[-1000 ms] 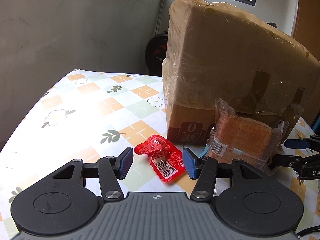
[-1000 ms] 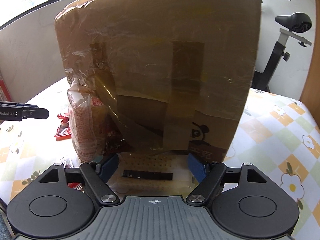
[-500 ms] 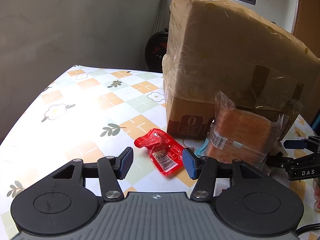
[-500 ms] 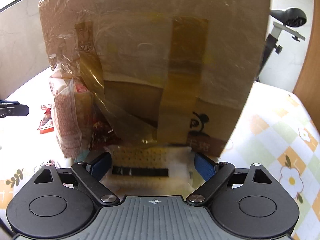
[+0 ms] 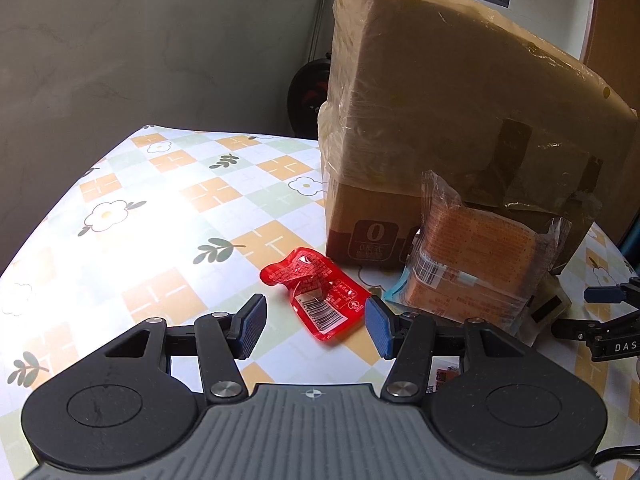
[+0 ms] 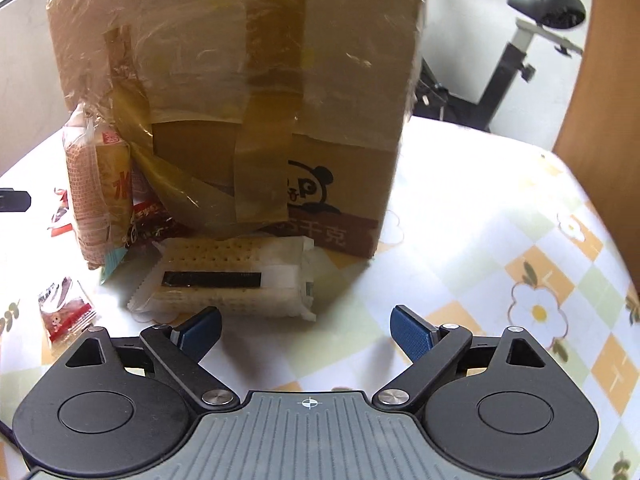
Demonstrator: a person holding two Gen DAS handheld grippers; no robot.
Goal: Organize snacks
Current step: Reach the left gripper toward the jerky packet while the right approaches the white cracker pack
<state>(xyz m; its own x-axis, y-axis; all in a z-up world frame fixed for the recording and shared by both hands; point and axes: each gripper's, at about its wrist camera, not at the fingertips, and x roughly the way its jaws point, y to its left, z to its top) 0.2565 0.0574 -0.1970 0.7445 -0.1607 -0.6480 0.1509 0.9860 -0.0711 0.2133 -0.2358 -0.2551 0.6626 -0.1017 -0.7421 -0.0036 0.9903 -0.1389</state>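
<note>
The right gripper [image 6: 306, 330] has its jaws spread wide with nothing between them, above bare tablecloth [image 6: 500, 216]. Just beyond its tips a pale cracker pack [image 6: 232, 276] lies flat, apart from both pads. Behind it stands the taped box [image 6: 240, 92], an orange pack [image 6: 96, 204] leaning at its left corner. The left gripper [image 5: 316, 326] is about half open over the cloth, holding nothing; a red sachet [image 5: 318, 294] lies just past its tips, between the pads' line but untouched.
</note>
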